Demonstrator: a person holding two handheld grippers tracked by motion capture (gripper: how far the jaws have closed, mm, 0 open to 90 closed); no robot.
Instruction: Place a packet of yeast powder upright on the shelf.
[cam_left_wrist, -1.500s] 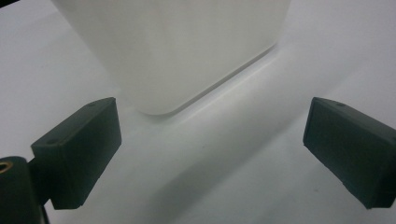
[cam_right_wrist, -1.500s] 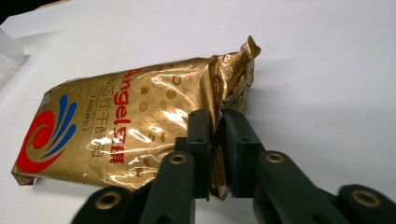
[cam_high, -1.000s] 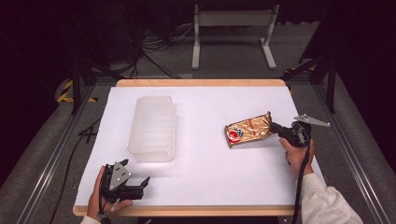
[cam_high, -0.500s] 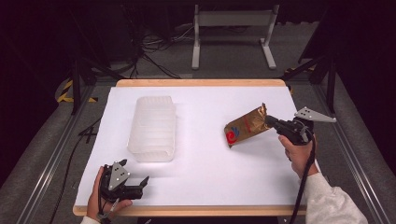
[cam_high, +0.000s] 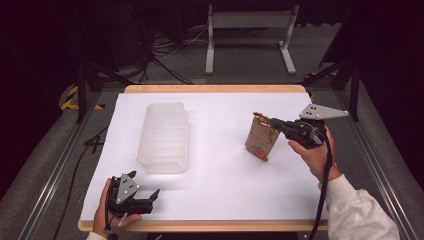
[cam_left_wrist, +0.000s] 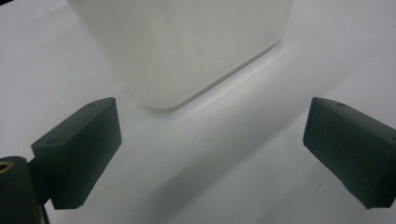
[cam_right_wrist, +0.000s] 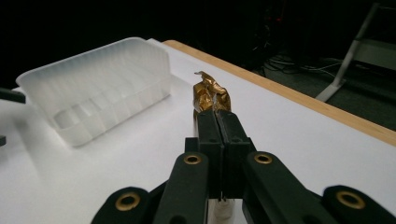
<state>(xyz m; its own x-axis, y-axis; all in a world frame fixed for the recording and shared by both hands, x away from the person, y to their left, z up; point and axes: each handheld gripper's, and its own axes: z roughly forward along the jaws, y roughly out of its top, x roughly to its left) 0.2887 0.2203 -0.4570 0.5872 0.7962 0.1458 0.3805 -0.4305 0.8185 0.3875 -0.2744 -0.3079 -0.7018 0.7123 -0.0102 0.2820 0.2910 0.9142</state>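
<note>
A brown and gold snack bag (cam_high: 261, 138) is held by its crumpled gold top between the closed jaws of the right tool (cam_high: 278, 123), and it hangs clear above the white counter (cam_high: 220, 175), right of the translucent plastic bin (cam_high: 165, 136) and well apart from it. In the right gripper view the gold foil (cam_right_wrist: 211, 94) is seen pinched just past the black jaws, though what is printed on the bag cannot be made out. The left tool (cam_high: 145, 199) is rested at the counter's near left edge with its jaws spread wide and nothing between them, the bin's rounded corner (cam_left_wrist: 161, 100) lying just ahead.
</note>
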